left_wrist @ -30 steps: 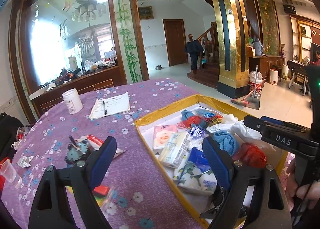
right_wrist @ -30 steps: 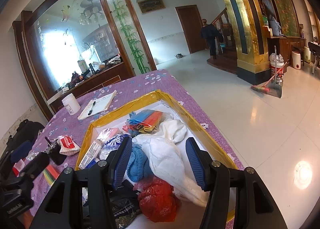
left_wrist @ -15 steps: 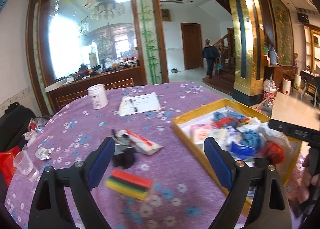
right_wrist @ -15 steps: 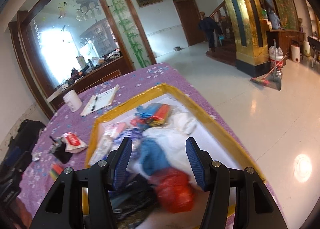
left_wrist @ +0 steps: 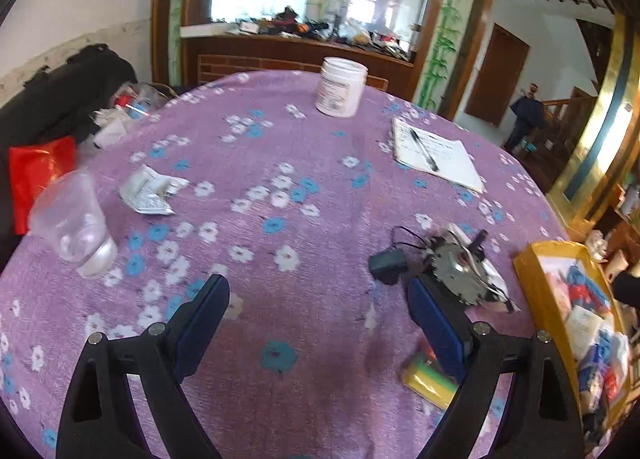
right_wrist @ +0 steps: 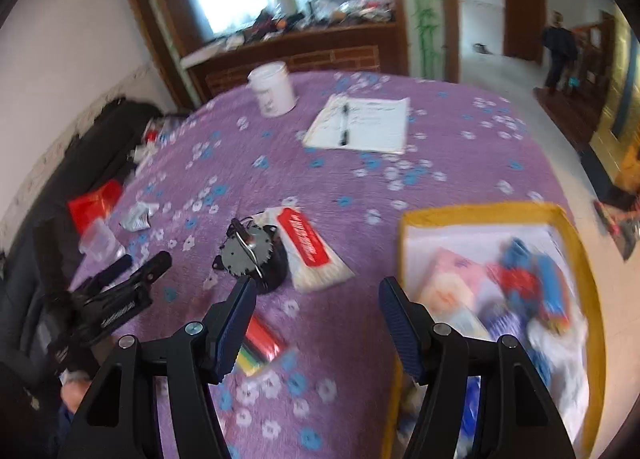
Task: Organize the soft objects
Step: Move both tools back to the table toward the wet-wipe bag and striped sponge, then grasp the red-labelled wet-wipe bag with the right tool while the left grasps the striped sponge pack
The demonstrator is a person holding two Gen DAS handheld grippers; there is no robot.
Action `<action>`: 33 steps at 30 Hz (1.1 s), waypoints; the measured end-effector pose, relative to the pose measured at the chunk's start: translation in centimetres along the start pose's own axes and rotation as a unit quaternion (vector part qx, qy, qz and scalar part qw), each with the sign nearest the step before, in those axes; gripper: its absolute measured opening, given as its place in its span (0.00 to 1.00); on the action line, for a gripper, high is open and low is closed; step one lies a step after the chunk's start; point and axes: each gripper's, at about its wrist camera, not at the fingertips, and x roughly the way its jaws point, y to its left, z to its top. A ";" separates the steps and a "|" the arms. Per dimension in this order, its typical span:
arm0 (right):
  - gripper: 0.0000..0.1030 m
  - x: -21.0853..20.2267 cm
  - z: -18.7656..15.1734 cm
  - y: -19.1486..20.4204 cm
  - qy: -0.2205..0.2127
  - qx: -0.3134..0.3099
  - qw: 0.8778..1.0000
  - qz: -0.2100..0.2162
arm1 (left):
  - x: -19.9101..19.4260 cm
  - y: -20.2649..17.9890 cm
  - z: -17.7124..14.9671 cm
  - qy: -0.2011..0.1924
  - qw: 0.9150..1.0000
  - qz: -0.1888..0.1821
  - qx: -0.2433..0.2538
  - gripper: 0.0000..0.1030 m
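Both tongs are held apart and empty over the purple flowered tablecloth point(left_wrist: 304, 163): the left gripper point(left_wrist: 318, 309) wide open, the right gripper point(right_wrist: 318, 299) with jaws just opened further, probably readied for the next pick. The soft objects are gathered in the yellow-rimmed tray point(right_wrist: 472, 211) right of both. A striped sponge point(right_wrist: 260, 343) lies beside the right gripper's left finger, and a tiled hall is seen beyond.

A round table point(left_wrist: 304, 163) in a purple flowered cloth fills both views. A white jar point(left_wrist: 341, 86) and notepad point(left_wrist: 436, 155) lie toward the top, a plastic cup point(left_wrist: 76, 227) at left, a yellow-rimmed tray point(right_wrist: 576, 259) at lower right.
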 end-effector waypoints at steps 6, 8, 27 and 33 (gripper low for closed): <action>0.66 7.1 1.5 0.8 0.072 -0.025 0.997 -0.013 | 1.3 0.1 -0.1 0.023 1.000 -0.003 -0.003 0.88; 0.66 8.0 1.6 0.1 0.073 -0.023 0.997 -0.011 | 1.2 0.1 -0.3 0.029 1.000 -0.007 -0.008 0.88; 0.51 15.9 3.5 -1.3 0.122 -0.032 0.992 0.025 | 1.4 -0.5 -0.6 0.033 0.999 -0.011 0.001 0.88; 0.39 13.9 2.9 -2.3 0.098 0.025 0.995 0.014 | 1.6 0.0 -0.6 0.036 0.999 -0.012 -0.009 0.88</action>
